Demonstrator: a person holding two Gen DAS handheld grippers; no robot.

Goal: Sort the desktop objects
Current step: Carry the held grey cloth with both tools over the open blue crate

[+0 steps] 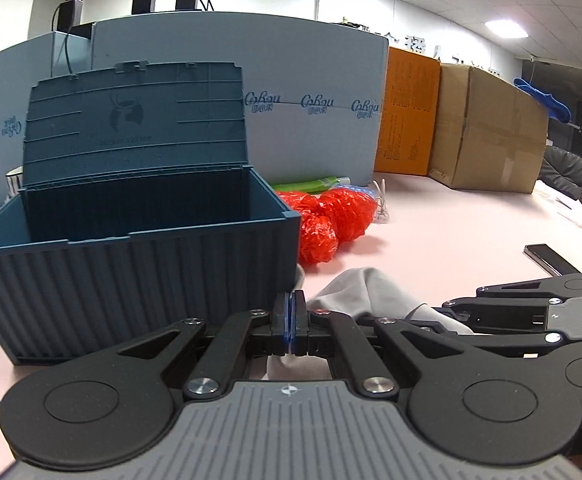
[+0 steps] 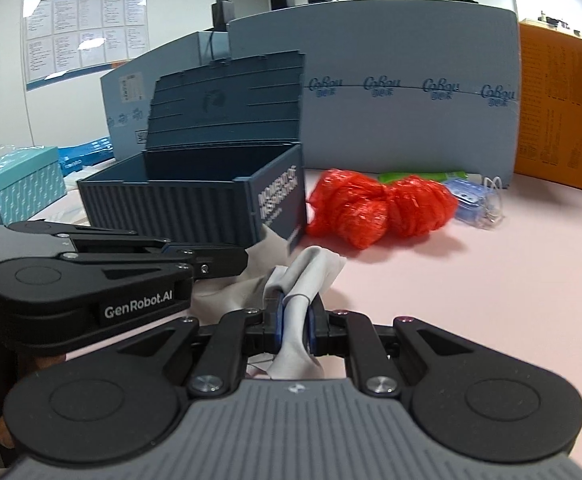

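Both tools are clenched on the grey cloth, left tool and right tool side by side. The open blue box sits just ahead, nearer the left tool.

Open box ahead-left of the left fingers; cloth between the right fingers; crumpled bags beyond, right of box; cartons behind.

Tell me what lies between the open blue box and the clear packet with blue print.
The crumpled red plastic bags lie between the blue box and the clear packet on the pink table; the right wrist view shows it.
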